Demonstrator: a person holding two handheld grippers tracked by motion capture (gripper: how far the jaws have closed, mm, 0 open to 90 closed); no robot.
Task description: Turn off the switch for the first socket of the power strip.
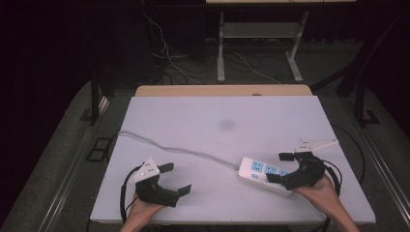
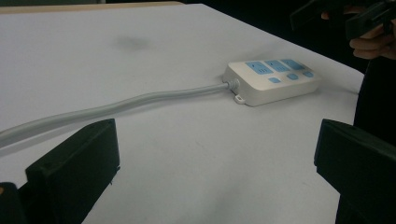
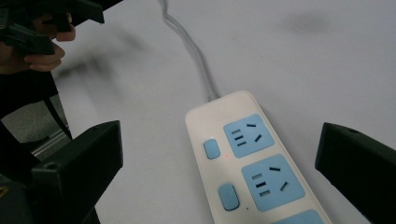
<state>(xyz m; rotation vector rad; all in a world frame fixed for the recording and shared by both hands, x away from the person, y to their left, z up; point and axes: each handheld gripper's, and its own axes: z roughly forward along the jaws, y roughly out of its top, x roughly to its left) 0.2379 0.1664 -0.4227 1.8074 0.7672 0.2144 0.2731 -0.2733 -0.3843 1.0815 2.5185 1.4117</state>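
My right gripper (image 1: 284,167) hangs over the near end of the power strip (image 1: 263,172), jaws wide apart on either side of it and gripping nothing. My left gripper (image 1: 175,179), equally wide open and empty, sits low at the table's (image 1: 217,116) front left, well apart from the strip. The strip lies flat at front right, sockets (image 3: 248,134) and switches (image 3: 211,149) up, its grey cable (image 1: 179,151) trailing toward the table's left edge. I judge the casing rigid, light and rather smooth; the long sides offer the surest grip, while the stiffish cable may drag against any move.
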